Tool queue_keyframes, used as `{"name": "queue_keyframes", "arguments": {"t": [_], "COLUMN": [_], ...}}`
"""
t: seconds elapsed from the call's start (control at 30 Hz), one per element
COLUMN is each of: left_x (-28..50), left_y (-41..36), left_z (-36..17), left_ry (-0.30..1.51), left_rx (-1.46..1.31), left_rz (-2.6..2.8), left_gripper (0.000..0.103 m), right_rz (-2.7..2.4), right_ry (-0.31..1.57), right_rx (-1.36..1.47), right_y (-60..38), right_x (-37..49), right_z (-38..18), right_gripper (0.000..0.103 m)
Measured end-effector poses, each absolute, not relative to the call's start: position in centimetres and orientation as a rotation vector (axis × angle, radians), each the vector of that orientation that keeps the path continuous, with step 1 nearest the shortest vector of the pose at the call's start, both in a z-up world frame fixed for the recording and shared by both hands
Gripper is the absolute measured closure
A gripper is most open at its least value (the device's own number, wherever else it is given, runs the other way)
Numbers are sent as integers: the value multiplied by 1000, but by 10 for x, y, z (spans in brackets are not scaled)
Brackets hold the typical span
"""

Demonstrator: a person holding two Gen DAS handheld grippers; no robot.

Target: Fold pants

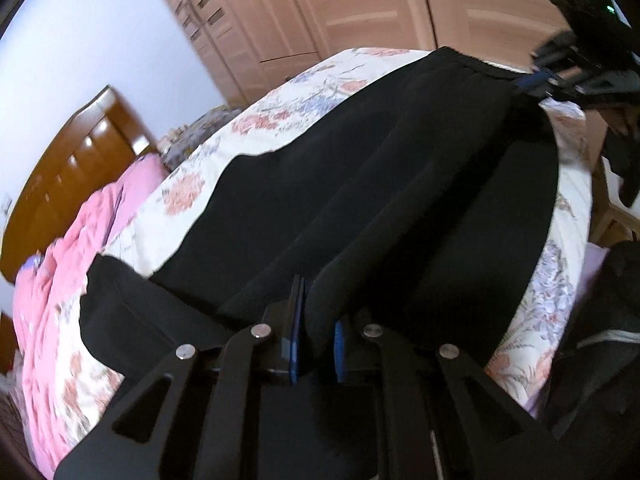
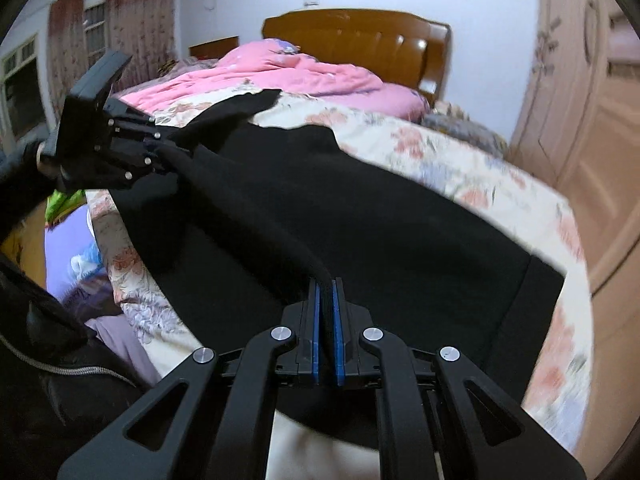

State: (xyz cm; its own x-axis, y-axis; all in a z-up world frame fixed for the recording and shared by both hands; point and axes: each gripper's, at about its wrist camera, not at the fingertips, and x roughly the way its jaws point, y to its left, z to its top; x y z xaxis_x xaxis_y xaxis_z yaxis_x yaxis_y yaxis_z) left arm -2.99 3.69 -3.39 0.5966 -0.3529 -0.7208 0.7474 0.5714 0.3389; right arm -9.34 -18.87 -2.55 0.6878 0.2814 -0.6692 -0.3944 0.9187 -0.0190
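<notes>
Black pants (image 1: pixel 380 184) lie stretched across a floral bedsheet (image 1: pixel 280 112). My left gripper (image 1: pixel 316 300) is shut on one end of the pants, the cloth bunched between its blue pads. My right gripper (image 2: pixel 328 292) is shut on the other end; a taut fold of the pants (image 2: pixel 360 216) runs between the two. The right gripper also shows in the left wrist view (image 1: pixel 536 80), at the far end. The left gripper shows in the right wrist view (image 2: pixel 160 148), lifted a little above the bed.
A pink quilt (image 2: pixel 288 72) lies near the wooden headboard (image 2: pixel 360 40). Wardrobe doors (image 1: pixel 320 4) stand beyond the bed. The bed's edge (image 2: pixel 132 280) is at the left, with clothes (image 2: pixel 76 264) below it. A dark sleeve (image 2: pixel 48 360) is at the lower left.
</notes>
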Motion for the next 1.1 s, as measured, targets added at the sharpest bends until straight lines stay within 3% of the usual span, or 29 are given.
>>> {"name": "queue_keyframes", "arguments": {"t": [0.13,0.2,0.23,0.27,1.0,1.03,1.07,1.1], "left_x": [-30,-30,-30,-31,-24,-24,-25,-27], "left_y": [36,36,35,35,34,34,34,34], "left_z": [-41,-41,-42,-41,-39,-40,-40,-40], "left_ry": [653,653,653,653,673,673,673,663], "left_rx": [631,628,633,634,605,606,609,620], "left_rz": [-665,-654,-647,-643,-619,-619,-623,-622], "left_gripper": [90,90,89,88,85,87,87,89], "right_rz": [364,341,318,295,88,73,52,45], "right_ry": [751,750,734,704,702,705,707,705], "right_rx": [-53,32,61,108,589,600,602,593], "right_y": [-194,-205,-210,-219,-278,-279,-280,-279], "right_x": [-105,-114,-122,-131,-127,-126,-123,-124], "right_z": [-33,-29,-27,-22,-57,-59,-61,-59], "right_gripper": [88,67,47,37,45,52,70,78]}}
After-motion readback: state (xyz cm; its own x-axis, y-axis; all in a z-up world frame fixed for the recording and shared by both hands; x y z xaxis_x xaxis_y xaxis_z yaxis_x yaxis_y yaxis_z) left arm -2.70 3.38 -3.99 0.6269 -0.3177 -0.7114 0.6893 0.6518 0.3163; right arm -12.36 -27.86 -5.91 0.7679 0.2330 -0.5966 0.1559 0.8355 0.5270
